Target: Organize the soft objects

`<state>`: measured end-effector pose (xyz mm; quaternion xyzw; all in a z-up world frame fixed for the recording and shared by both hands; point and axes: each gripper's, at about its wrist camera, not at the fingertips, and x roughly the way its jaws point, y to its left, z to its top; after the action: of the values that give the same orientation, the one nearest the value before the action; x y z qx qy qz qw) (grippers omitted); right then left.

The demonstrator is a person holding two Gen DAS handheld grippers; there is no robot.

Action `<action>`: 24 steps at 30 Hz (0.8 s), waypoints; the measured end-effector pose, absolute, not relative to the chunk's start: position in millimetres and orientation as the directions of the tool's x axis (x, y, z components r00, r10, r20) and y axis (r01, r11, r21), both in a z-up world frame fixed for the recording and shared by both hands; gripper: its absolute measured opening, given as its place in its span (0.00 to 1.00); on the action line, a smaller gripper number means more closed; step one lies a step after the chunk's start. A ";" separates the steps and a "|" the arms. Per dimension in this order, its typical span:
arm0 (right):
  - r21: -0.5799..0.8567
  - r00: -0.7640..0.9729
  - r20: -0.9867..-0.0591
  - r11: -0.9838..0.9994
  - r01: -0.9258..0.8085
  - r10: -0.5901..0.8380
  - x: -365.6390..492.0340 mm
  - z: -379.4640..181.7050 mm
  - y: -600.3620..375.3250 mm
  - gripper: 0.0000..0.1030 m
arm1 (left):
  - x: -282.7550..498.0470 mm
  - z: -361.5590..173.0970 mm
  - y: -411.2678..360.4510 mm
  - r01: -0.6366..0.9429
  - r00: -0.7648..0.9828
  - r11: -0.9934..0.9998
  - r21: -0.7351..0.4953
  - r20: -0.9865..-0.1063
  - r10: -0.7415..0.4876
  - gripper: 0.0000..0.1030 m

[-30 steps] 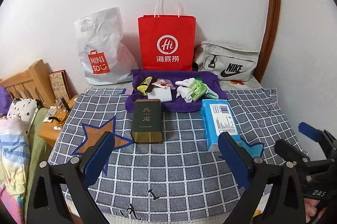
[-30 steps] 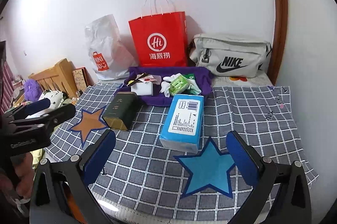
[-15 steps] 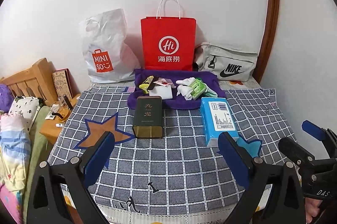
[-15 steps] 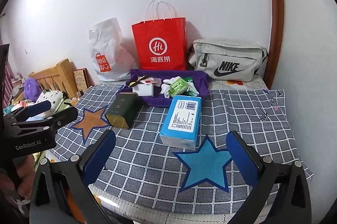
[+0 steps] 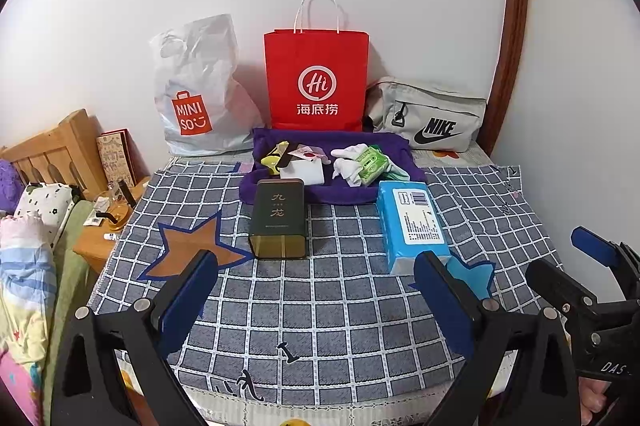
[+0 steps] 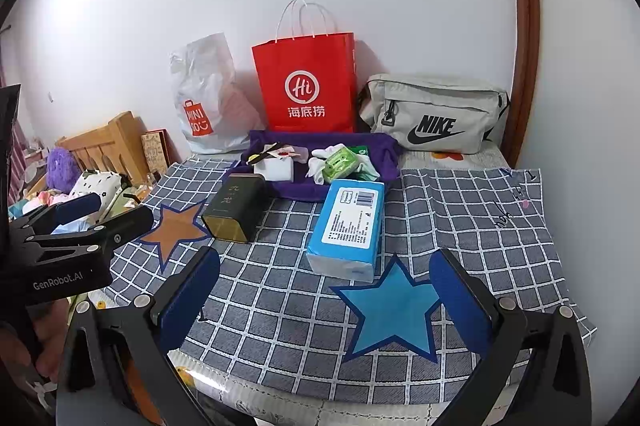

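A grey checked cloth (image 5: pixel 328 290) covers the table across the lower half of both views, with an orange star (image 5: pixel 192 246) at left and a blue star (image 6: pixel 394 306) at lower right. Against the white wall in the upper middle stand a red paper bag (image 5: pixel 318 81), a white plastic bag (image 5: pixel 198 93) to its left, and a grey waist bag (image 6: pixel 436 113) to its right. In front of the red bag, at the centre of the frame, lies a purple cloth tray (image 5: pixel 340 193) holding white socks (image 5: pixel 350 163), a green packet (image 5: pixel 374 161), a white pad (image 5: pixel 302 171) and a yellow item (image 5: pixel 274 157). Just below the tray rest a blue tissue pack (image 6: pixel 348 226) right of centre and a dark green tin (image 5: pixel 278 218) left of centre, apart from each other. At the bottom of each view, the left gripper (image 5: pixel 316 300) and the right gripper (image 6: pixel 324 300) hover with fingers spread wide, holding nothing.
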<state>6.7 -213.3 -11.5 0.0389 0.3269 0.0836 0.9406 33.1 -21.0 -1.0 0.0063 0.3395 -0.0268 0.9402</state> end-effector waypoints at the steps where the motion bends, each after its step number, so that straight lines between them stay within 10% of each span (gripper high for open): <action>1: 0.128 0.773 -0.608 0.983 -0.131 0.182 6.7 -11.5 -213.3 1.00 | 33.4 -1.2 -20.9 0.056 0.767 0.998 -0.008 -0.639 -0.048 0.96; 24: 0.132 0.773 -0.606 0.982 -0.133 0.186 3.8 -10.9 -212.3 1.00 | 33.1 -3.4 -19.4 0.054 0.764 0.998 -0.012 -0.644 -0.049 0.96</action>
<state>3.8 -212.3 -10.9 0.0407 0.3259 0.0848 0.9407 33.1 -19.4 -3.4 0.0037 0.3426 -0.0276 0.9391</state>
